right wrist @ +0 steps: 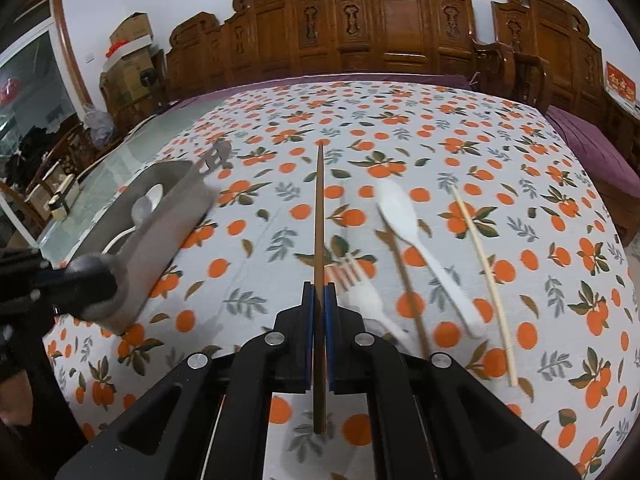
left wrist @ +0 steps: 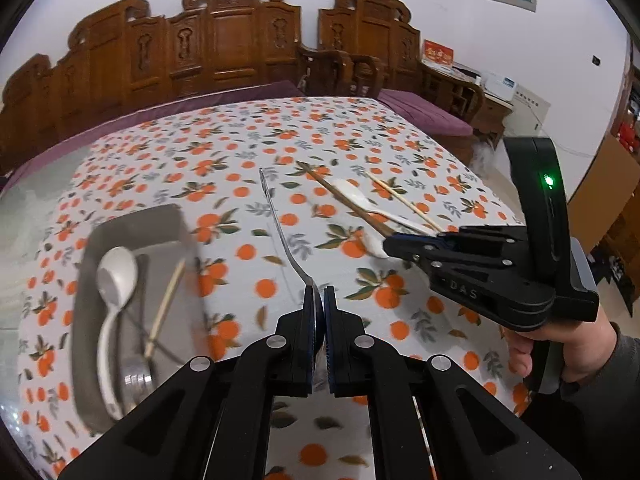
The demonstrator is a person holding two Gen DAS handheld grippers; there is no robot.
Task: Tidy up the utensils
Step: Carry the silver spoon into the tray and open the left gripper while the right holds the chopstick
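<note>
My left gripper is shut on a metal spatula that sticks forward above the table. My right gripper is shut on a dark brown chopstick; it shows at the right of the left wrist view. A grey tray at the left holds a white spoon, a pale chopstick and a metal piece. On the cloth lie a white spoon, a white fork, a second brown chopstick and a pale chopstick.
The table has an orange-print cloth. Carved wooden benches with purple cushions stand behind it. The tray also shows at the left of the right wrist view, with the spatula's slotted blade above it.
</note>
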